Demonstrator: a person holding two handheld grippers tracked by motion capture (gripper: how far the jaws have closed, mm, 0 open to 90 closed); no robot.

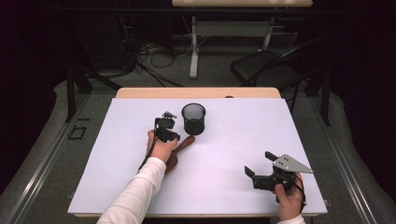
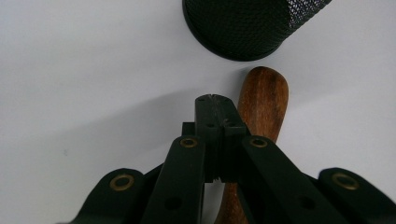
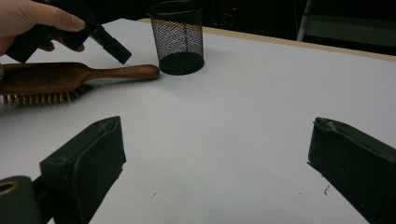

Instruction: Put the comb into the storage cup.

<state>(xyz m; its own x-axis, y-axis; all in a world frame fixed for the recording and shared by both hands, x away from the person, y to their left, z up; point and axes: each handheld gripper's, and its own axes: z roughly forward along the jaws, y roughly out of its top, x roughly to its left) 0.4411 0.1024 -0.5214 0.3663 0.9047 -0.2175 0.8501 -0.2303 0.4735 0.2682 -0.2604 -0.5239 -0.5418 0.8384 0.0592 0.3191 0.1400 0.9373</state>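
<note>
Nearest, at 5 o'clock on the white table [image 1: 224, 186]: right gripper [image 1: 261, 167], 2 jaws spread wide apart, nothing between them, resting low over bare surface. Farther in, around 10 o'clock of centre: left gripper [image 1: 169, 122], jaws pressed together with nothing between them, hovering just above and beside the handle of the wooden hairbrush [image 3: 70, 77]. Brush lying flat, bristles down, handle tip pointing toward 1 o'clock. Beyond that tip, nearly touching it: black mesh cup [image 1: 193, 118], upright, toward 12 o'clock.
</note>
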